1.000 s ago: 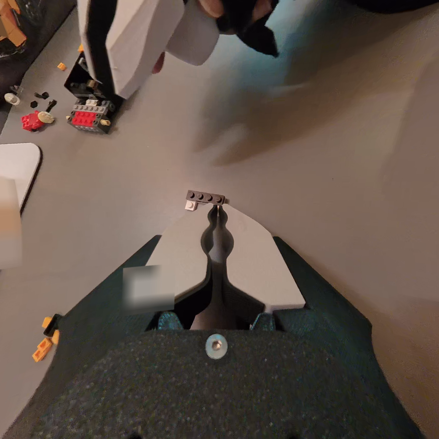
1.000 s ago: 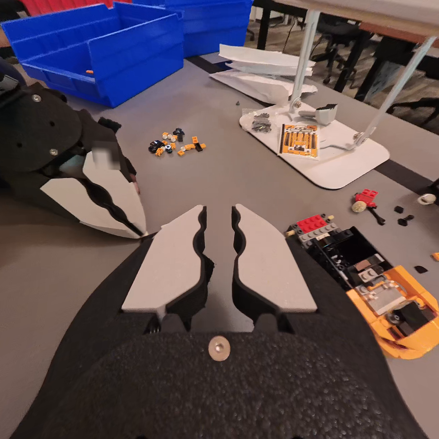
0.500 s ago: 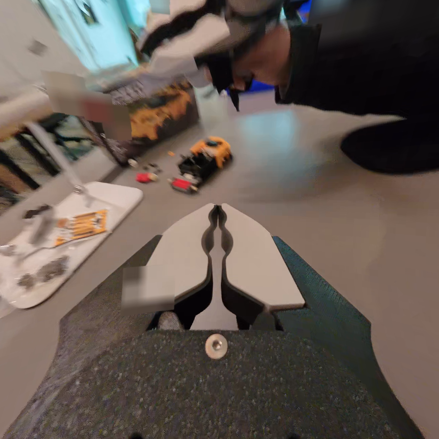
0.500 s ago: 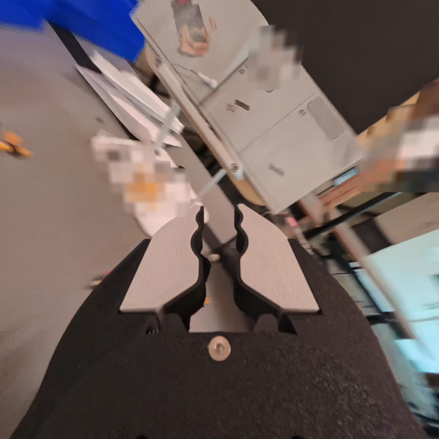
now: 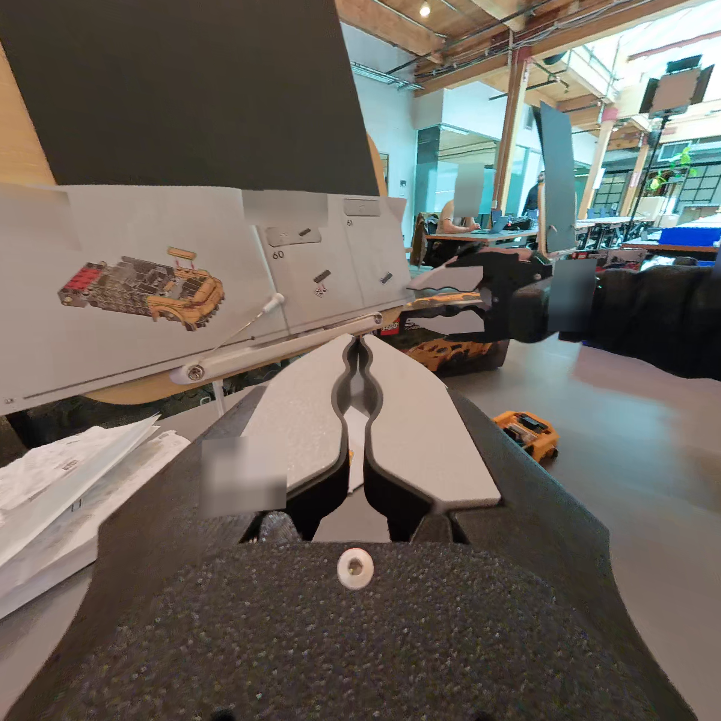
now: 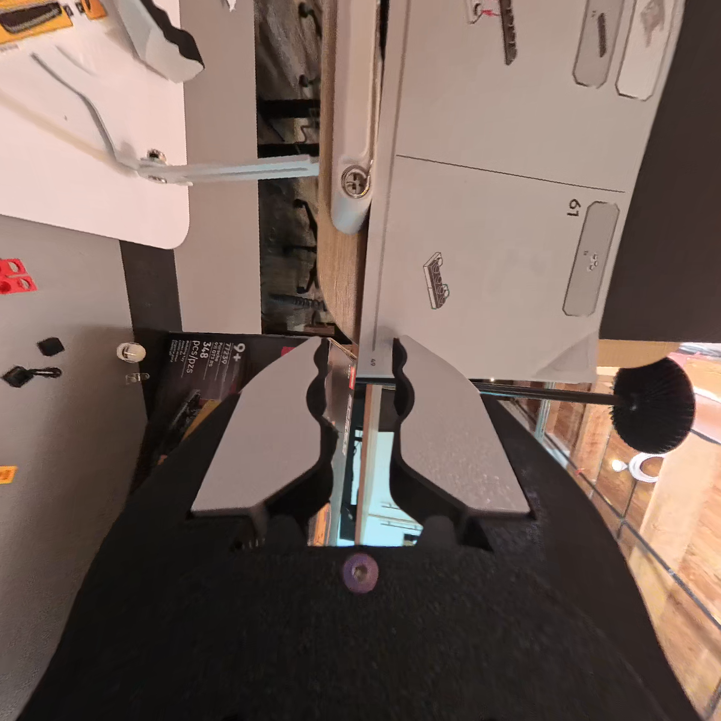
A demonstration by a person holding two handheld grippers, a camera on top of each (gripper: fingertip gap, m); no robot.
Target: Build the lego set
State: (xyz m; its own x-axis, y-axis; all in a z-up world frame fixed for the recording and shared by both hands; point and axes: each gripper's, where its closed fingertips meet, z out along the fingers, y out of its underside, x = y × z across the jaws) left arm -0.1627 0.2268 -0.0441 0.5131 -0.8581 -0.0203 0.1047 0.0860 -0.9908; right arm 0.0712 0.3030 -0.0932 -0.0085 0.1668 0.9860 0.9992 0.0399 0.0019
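Left wrist view: the left tool, pinched nearly together and holding nothing, is raised toward the instruction booklet, propped on a stand, probably for reading. Right of the booklet, the orange car build lies lengthwise on the bench.

Right wrist view: the right tool, spread and empty, straddles the booklet's corner, seemingly to turn a page.

surface: grey tabletop | on it: orange lego car, lego box, stacked white paper sheets, white stand base, red brick, small black pieces
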